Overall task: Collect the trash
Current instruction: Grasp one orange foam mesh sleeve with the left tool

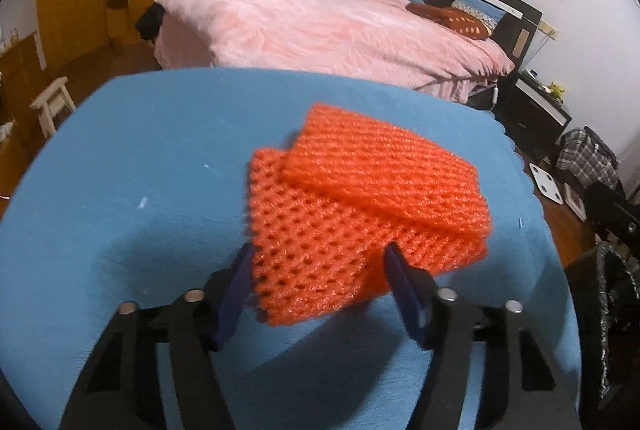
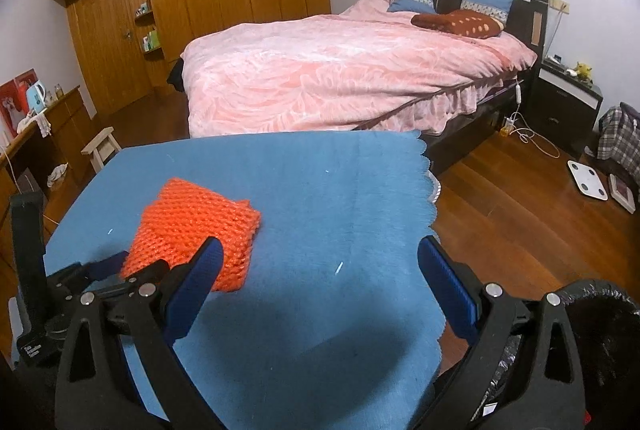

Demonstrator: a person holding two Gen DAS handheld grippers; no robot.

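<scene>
Your left gripper (image 1: 320,262) is right on the orange foam net (image 1: 360,206) now, the only piece of trash on the blue-covered table (image 1: 140,170). In the left wrist view the near end of the net sits between the two blue pads (image 1: 236,294); the left one runs along the net's left edge and the right one digs into its near right side. They look like they're touching it on both sides, but I can't tell whether it's properly clamped or just bracketed. The net itself is two folded layers, the top one skewed across the lower, lying flat on the cloth toward the middle of the table, closer to its left edge than its right when seen from the right wrist camera.

Your right gripper (image 2: 320,258) is spread wide with nothing between the fingers, just bare blue cloth. It's over the near part of the table, its right finger (image 2: 444,278) near the scalloped right edge (image 2: 428,166). From that view the net is off to the left, partly behind the left finger, and you can see the left gripper's black frame (image 2: 100,282) coming in at the net's near left end.

Past the far edge there's the bed with the pink cover (image 2: 340,70).
</scene>
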